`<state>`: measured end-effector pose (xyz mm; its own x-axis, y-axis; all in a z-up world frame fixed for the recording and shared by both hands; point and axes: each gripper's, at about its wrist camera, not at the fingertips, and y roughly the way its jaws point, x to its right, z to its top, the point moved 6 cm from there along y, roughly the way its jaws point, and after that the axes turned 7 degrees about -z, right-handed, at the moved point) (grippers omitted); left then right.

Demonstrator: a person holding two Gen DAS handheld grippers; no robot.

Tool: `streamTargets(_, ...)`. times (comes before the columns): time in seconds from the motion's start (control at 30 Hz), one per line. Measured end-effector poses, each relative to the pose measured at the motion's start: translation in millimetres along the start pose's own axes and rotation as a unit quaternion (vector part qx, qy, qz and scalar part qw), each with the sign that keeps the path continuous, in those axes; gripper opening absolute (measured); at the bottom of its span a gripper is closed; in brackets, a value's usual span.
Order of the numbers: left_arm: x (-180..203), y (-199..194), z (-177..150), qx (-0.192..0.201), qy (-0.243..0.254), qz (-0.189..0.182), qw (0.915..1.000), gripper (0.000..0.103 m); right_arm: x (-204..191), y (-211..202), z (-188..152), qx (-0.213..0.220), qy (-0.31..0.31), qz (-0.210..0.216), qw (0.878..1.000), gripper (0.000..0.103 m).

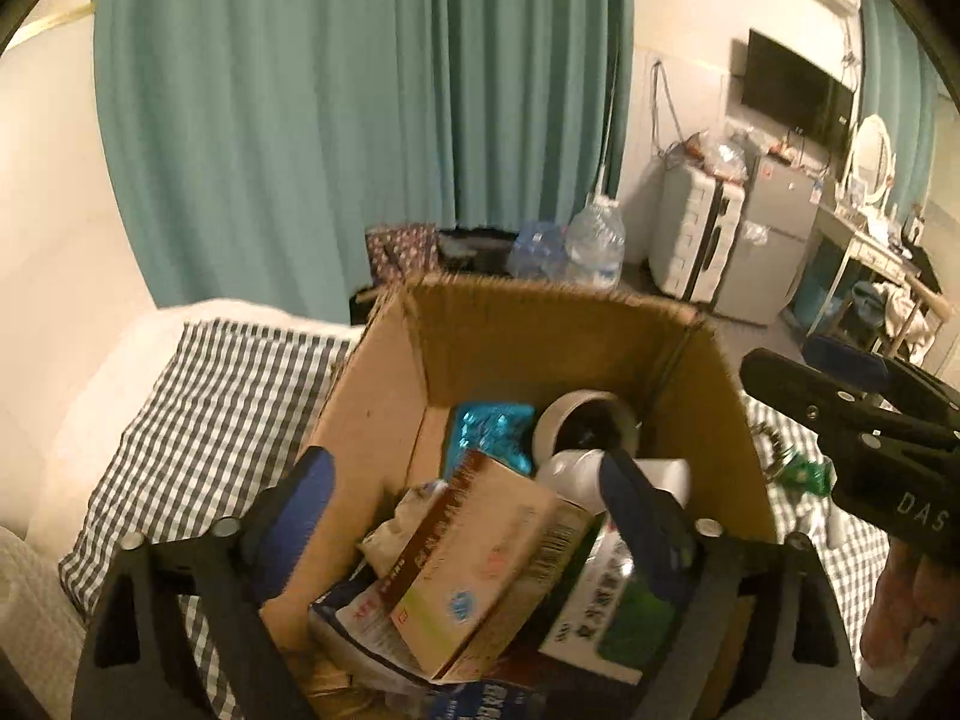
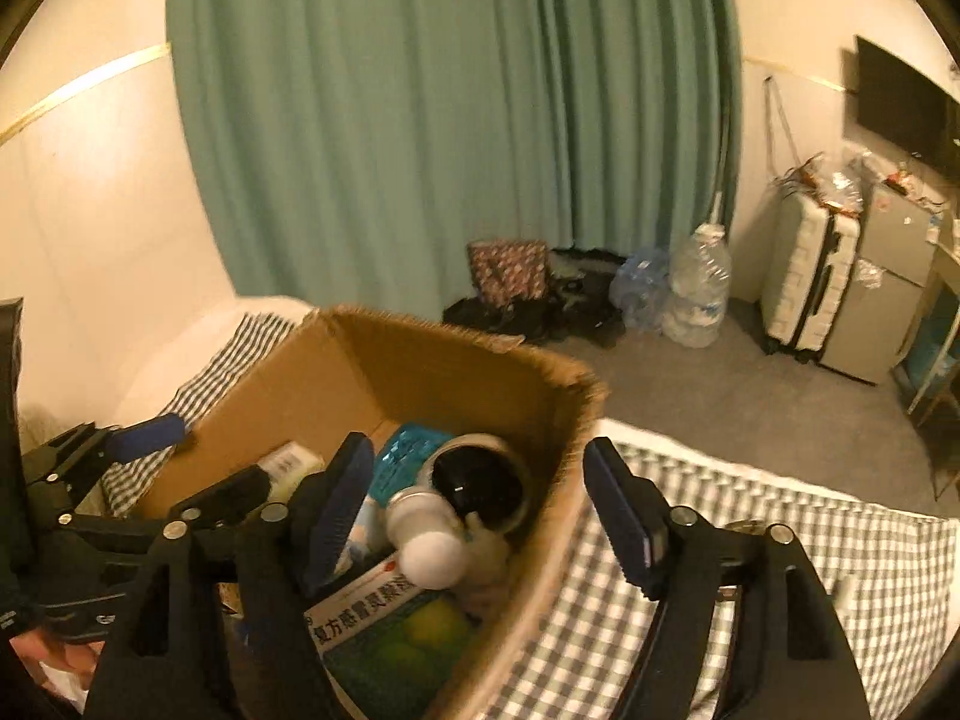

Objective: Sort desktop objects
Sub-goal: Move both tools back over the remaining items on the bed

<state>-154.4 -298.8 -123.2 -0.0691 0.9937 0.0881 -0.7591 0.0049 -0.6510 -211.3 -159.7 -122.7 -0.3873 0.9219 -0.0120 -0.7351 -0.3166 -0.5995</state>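
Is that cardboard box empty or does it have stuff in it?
Well filled. The box holds a tape roll, a carton and other packets.

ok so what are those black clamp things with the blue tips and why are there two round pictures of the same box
They are two hand-held grippers; a person carries one in each hand, each with a fisheye camera looking along its fingers. One picture is from the left gripper, the other from the right gripper. Both hang open and hold nothing. The cardboard box sits on a checked cloth and contains a roll of tape, a white bottle, a blue packet and medicine cartons.
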Motion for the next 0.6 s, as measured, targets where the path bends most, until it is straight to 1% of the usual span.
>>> streamTargets(0.03, 4.7, -4.5, 2.7, 0.006, 0.002, -0.002, 1.0000, 0.097, 4.0, -4.8, 1.4, 0.005, 0.004, -0.005, 1.000, 0.075)
streamTargets(0.1, 11.9, -13.4, 7.7, 0.019, 0.009, -0.005, 0.9998, 0.099, 14.7, -17.3, 3.2, 0.015, 0.014, -0.017, 1.000, 0.084)
streamTargets(0.17, 19.8, -22.3, 13.2, 0.034, 0.014, -0.006, 0.9993, 0.103, 24.6, -29.0, 4.5, 0.025, 0.024, -0.029, 0.999, 0.088)
streamTargets(0.23, 27.5, -31.1, 17.5, 0.047, 0.018, -0.008, 0.9987, 0.103, 37.7, -43.2, 5.4, 0.034, 0.031, -0.047, 0.998, 0.093)
streamTargets(0.27, 31.6, -34.9, 18.9, 0.052, 0.019, -0.008, 0.9984, 0.103, 43.2, -48.7, 5.7, 0.037, 0.030, -0.056, 0.997, 0.096)
streamTargets(0.37, 45.4, -46.7, 22.6, 0.065, 0.024, -0.012, 0.9975, 0.103, 61.6, -71.7, 7.6, 0.054, 0.022, -0.091, 0.994, 0.100)
streamTargets(0.4, 50.5, -50.5, 23.6, 0.068, 0.026, -0.016, 0.9972, 0.103, 68.7, -78.8, 8.9, 0.059, 0.022, -0.097, 0.993, 0.103)
streamTargets(0.5, 72.4, -62.1, 24.0, 0.074, 0.038, -0.030, 0.9961, 0.103, 87.9, -99.7, 7.1, 0.067, 0.027, -0.119, 0.990, 0.103)
streamTargets(0.6, 98.8, -72.8, 22.5, 0.082, 0.061, -0.039, 0.9940, 0.103, 107.0, -117.4, 4.0, 0.073, 0.032, -0.139, 0.987, 0.103)
